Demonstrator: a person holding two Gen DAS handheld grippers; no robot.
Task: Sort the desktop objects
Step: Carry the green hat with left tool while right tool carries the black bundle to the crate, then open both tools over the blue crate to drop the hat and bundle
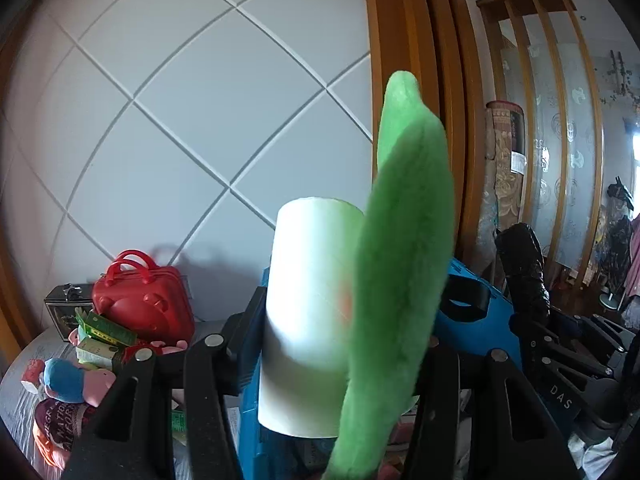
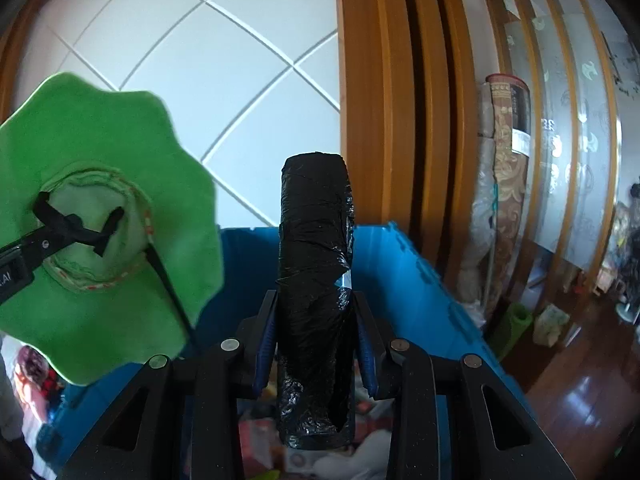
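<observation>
Desktop objects are part sorted, I judge: my left gripper has its jaws clamped on one white roll with a green plush collar, my right gripper on one black bag roll — both above one blue crate, which already holds items. One red case and several toys remain left of my jaws.

The left gripper is clamped on a pale cylinder with a green scalloped brim, held upright before a white panelled wall; behind it a blue crate; to the right, the other gripper grips a black bag roll; lower left, a red toy case amid small toys.
</observation>
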